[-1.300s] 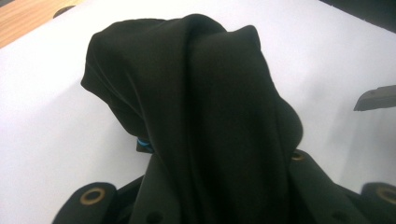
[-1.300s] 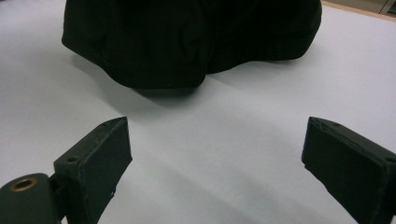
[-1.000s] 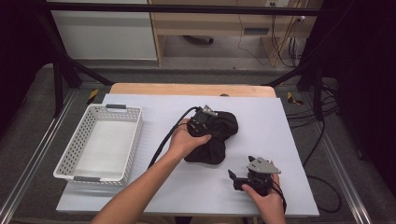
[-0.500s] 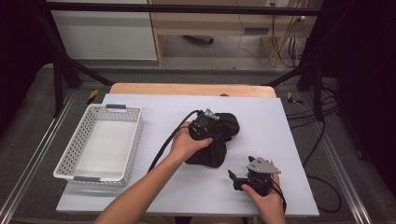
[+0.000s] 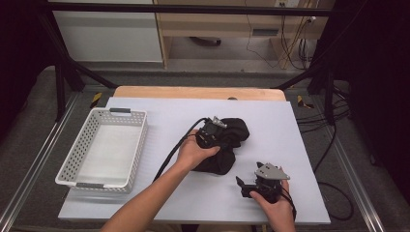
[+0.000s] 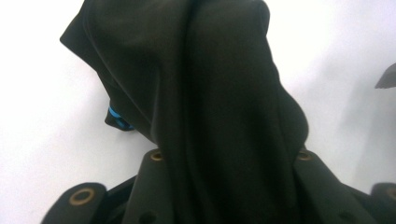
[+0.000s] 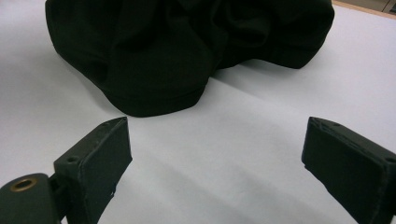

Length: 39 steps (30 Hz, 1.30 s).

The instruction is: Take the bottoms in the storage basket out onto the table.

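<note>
High view: black garment (image 5: pixel 227 145) bunched at frame centre, left gripper (image 5: pixel 212 133) on it; white basket (image 5: pixel 104 147) at left, empty. Left gripper view: jaws clamped on cloth fold. Right gripper view: right gripper (image 7: pixel 215 158) jaws wide apart, cloth beyond; likely nothing binned yet.

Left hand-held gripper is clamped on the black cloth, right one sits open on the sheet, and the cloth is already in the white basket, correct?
Not quite. The high view shows the black cloth lying on the white sheet, beside the white basket, not in it. The left hand-held gripper does clamp it; the right hand-held gripper is open.
</note>
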### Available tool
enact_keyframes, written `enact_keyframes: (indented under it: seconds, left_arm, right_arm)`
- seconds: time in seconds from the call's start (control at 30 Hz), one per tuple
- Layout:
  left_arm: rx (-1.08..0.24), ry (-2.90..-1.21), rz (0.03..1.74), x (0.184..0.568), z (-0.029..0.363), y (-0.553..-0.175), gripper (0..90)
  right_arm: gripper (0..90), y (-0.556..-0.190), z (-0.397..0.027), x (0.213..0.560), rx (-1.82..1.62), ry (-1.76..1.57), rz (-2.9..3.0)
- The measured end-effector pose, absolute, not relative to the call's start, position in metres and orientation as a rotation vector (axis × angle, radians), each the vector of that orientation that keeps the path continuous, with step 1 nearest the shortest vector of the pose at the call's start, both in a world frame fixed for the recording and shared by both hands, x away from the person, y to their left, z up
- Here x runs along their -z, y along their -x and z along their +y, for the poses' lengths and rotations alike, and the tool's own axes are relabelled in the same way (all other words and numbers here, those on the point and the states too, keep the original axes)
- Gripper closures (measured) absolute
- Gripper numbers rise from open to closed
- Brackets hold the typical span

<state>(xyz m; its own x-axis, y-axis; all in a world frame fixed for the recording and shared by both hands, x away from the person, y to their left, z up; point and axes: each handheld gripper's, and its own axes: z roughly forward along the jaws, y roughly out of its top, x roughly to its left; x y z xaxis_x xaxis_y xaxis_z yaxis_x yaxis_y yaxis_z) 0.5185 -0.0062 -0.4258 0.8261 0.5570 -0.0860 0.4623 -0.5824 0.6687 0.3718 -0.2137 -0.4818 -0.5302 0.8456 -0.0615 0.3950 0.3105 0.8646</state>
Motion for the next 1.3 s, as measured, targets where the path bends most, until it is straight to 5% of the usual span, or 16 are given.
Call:
enact_keyframes:
  seconds: [1.3]
  left_arm:
    - [-0.227, -2.251, 0.752, 0.409, 0.012, -0.502, 18.9]
  right_arm:
    - [8.6, -0.371, -0.213, 0.481, -1.130, -1.091, 2.068]
